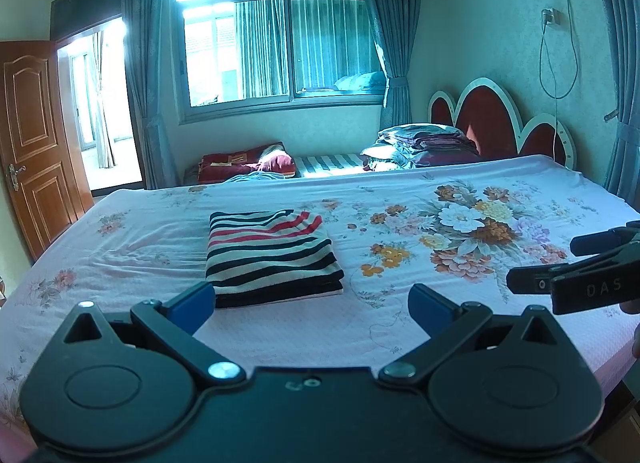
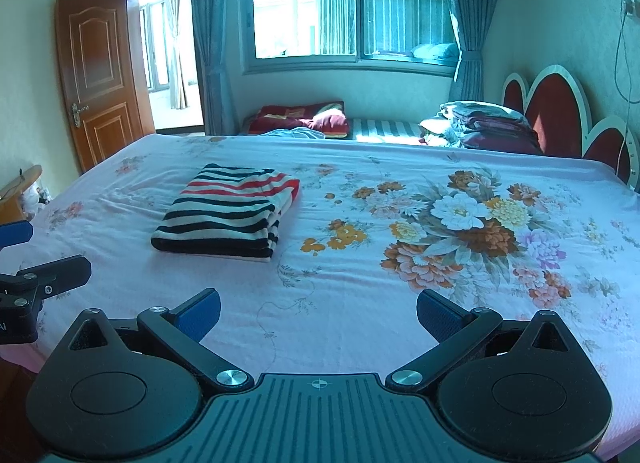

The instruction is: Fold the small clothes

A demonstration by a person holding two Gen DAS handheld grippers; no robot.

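Cut off and hidden

The right gripper (image 1: 576,267) runs off the picture's right edge; the bed (image 1: 280,327)'s near edge hides behind gripper bodies.

Daylight only, from the window (image 1: 276,27) and the open doorway (image 1: 100,103); both blow out to white glare. Strong teal cast over the walls. Sun patch lies on the striped bedding (image 1: 332,163) beneath the window. The bedsheet (image 2: 360,263) is evenly lit, shadows soft. Fisheye bends the edges; corners go black. Focus sharp mid-frame.
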